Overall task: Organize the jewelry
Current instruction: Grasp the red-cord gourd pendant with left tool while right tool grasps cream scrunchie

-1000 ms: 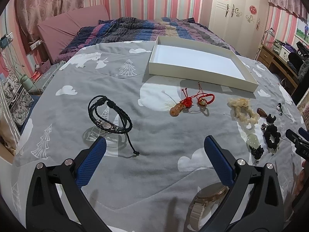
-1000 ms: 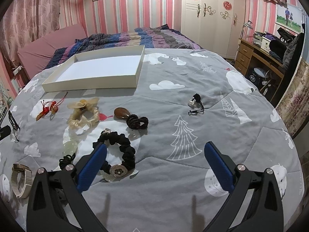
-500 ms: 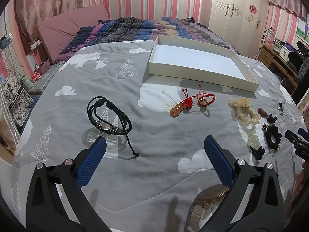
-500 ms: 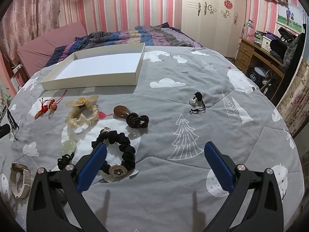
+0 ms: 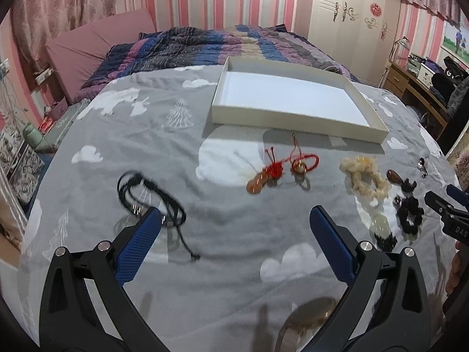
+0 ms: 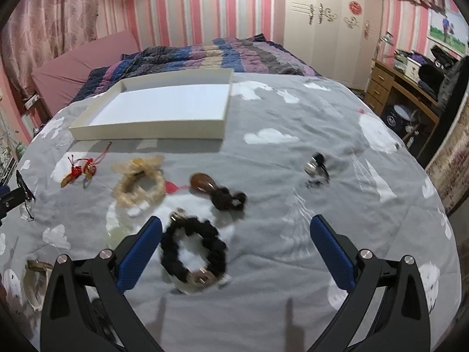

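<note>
A shallow white tray [image 5: 222, 94] [image 6: 222, 123] lies empty at the back of the grey bedspread. In front of it lie a red cord charm with an orange gourd [image 5: 271, 170] [image 6: 76, 173], a cream scrunchie [image 5: 366, 176] [image 6: 139, 182], a brown pendant on black cord [image 6: 217, 190], a black scrunchie [image 6: 193, 252] [image 5: 410, 215], a small black-corded charm [image 6: 315, 168], a black leather bracelet [image 5: 152, 199] and a watch [image 5: 304, 319] [image 6: 35, 275]. My left gripper [image 5: 234, 228] hovers open, the bracelet by its left finger. My right gripper [image 6: 234, 231] is open over the black scrunchie.
A striped quilt [image 5: 211, 44] and a pink headboard cushion [image 5: 96, 38] lie behind the tray. A white wardrobe [image 6: 331, 20] and a wooden desk [image 6: 410, 94] stand at the right. The bed edge curves down on the right [image 6: 439, 205].
Both grippers have moved forward and lower over the bedspread. The bracelet now sits by the left finger, and the black scrunchie sits nearer the right gripper's left finger.
</note>
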The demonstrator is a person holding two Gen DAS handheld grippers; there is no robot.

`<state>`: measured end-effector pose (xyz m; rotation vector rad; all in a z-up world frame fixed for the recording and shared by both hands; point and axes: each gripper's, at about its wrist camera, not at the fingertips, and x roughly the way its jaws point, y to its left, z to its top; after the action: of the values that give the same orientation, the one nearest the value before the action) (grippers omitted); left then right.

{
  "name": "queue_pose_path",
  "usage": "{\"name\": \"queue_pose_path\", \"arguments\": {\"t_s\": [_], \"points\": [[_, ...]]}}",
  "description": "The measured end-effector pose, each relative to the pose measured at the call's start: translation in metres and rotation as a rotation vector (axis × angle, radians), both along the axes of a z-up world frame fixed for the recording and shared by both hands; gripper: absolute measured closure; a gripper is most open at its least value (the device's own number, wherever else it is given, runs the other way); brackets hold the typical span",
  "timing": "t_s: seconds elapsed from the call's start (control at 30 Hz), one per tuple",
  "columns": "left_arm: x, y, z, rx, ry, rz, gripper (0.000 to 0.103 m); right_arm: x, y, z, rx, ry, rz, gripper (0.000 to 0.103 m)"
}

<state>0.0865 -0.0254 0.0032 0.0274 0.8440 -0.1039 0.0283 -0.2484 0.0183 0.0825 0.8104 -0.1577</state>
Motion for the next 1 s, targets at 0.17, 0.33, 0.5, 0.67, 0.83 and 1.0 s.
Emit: {"name": "queue_pose_path", "arguments": {"t_s": [0.17,0.33,0.5,0.67,0.83,1.0], "points": [[0.023,-0.007,-0.001,-0.011,0.032,-0.04,0.004,0.025,0.015,0.003,0.013,0.023,0.042,0.003],[0.046,-0.018,-0.016,0.012,0.095,-0.089,0.025,0.054,0.027,-0.001,0.061,0.075,0.08,0.016],[0.066,-0.023,-0.033,-0.02,0.147,-0.126,0.037,0.07,0.043,-0.012,0.081,0.124,0.129,0.031],[0.08,-0.028,-0.05,-0.041,0.195,-0.144,0.044,0.081,0.05,-0.03,0.103,0.187,0.149,0.043],[0.087,-0.037,-0.05,-0.022,0.182,-0.162,0.049,0.091,0.054,-0.04,0.108,0.214,0.157,0.057],[0.093,-0.044,-0.052,0.015,0.161,-0.169,0.066,0.095,0.059,-0.041,0.072,0.205,0.161,0.061]]}}
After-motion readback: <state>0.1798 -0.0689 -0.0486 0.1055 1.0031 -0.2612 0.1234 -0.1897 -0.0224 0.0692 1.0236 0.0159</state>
